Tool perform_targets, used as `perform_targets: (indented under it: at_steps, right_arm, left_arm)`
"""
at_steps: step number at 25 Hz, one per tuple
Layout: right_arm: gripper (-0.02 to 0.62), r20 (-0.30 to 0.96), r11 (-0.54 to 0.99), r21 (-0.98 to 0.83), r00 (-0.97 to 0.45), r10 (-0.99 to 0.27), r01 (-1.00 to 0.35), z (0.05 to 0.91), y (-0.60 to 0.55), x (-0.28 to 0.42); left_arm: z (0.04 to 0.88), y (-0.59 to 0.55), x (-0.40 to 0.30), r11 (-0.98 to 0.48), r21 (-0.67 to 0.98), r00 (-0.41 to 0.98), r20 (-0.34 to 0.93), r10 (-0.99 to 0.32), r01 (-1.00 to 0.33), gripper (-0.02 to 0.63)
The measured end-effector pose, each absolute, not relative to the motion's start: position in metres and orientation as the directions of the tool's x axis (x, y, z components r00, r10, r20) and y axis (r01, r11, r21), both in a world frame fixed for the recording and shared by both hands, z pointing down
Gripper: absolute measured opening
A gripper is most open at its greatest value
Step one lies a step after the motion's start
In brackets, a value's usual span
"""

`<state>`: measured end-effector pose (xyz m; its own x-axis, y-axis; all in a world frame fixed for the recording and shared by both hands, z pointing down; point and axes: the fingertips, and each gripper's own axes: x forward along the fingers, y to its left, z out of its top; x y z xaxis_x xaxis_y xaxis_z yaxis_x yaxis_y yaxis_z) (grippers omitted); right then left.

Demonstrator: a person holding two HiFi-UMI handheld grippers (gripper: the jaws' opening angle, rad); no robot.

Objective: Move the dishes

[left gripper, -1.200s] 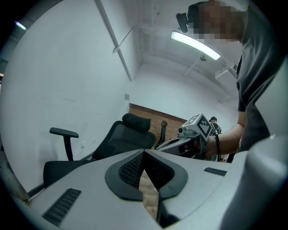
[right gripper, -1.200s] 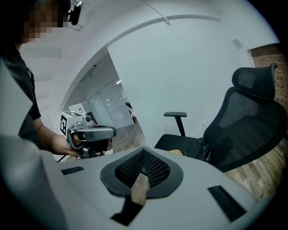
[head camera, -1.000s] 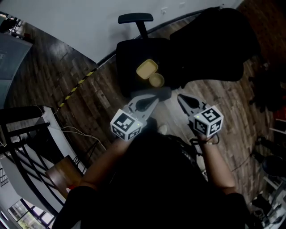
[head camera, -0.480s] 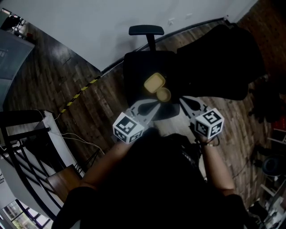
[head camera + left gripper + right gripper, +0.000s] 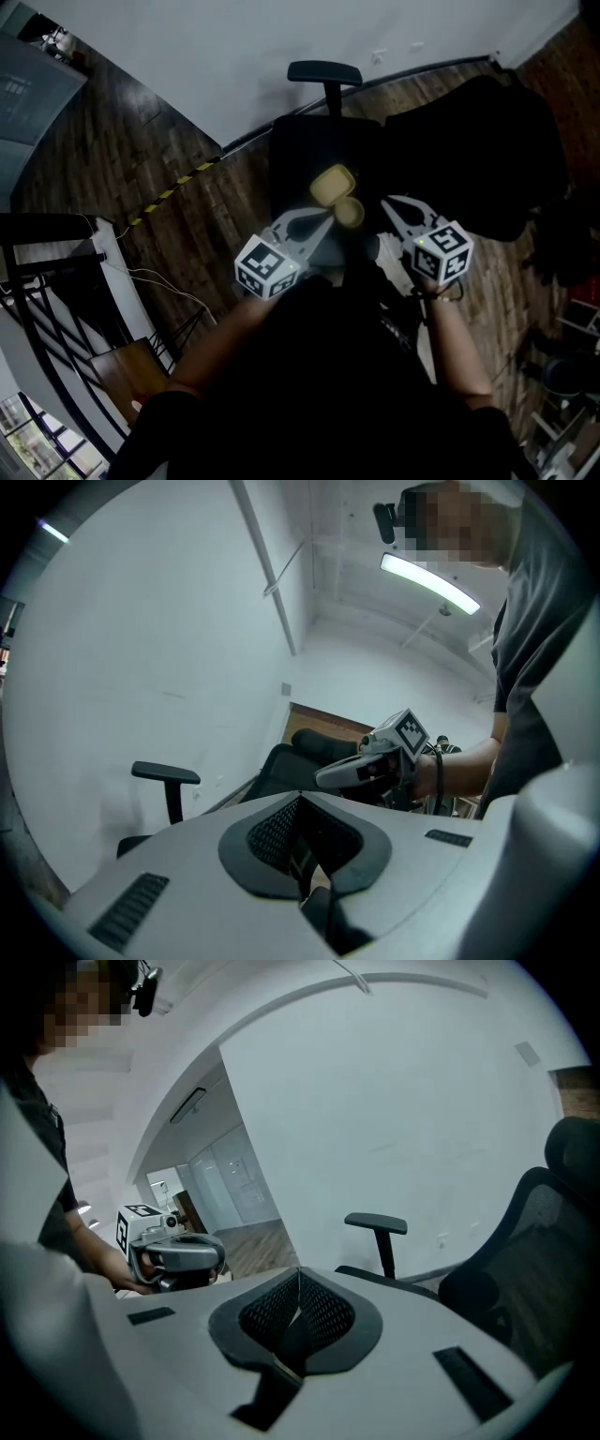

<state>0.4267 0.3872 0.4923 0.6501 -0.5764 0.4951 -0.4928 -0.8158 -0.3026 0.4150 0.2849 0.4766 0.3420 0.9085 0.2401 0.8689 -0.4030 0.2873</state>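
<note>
Apparently unstarted: square dish [image 5: 331,185], round dish [image 5: 350,213] on chair [image 5: 295,159]; left gripper [image 5: 323,217], right gripper [image 5: 392,206] over chair, jaws together, empty.

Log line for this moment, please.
left gripper: shut, empty | right gripper: shut, empty | square yellow dish, round bowl: on chair seat

1. Squarish dish [image 5: 332,185]: pale yellow; round dish [image 5: 350,213]: duller tan.
2. Chair [image 5: 314,141]: black.
3. Floor [image 5: 141,159]: dark brown wood planks, crossed by yellow-and-black striped tape [image 5: 173,192].
4. Wall [image 5: 234,56]: white.
5. Left gripper [image 5: 322,218] and right gripper [image 5: 386,202]: light grey, with black mesh-textured jaws and black-and-white square markers.
</note>
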Motion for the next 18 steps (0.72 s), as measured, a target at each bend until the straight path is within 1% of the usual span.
perform_targets:
  at_steps: [6, 11, 18]
  right_arm:
    - [0.012, 0.502, -0.756, -0.32, 0.574, -0.647, -0.571, 0.5, 0.396, 0.463]
    - [0.012, 0.508, -0.695, -0.324, 0.502, -0.7, -0.641, 0.509, 0.42, 0.504]
    - [0.014, 0.533, -0.586, -0.365, 0.353, -0.768, -0.724, 0.553, 0.438, 0.55]
  left_arm:
    - [0.474, 0.297, 0.443, -0.498, 0.272, 0.436, 0.258, 0.862, 0.823, -0.009]
    - [0.478, 0.311, 0.47, -0.604, 0.263, 0.536, 0.288, 0.794, 0.753, -0.009]
    - [0.496, 0.32, 0.504, -0.722, 0.212, 0.648, 0.328, 0.688, 0.659, -0.009]
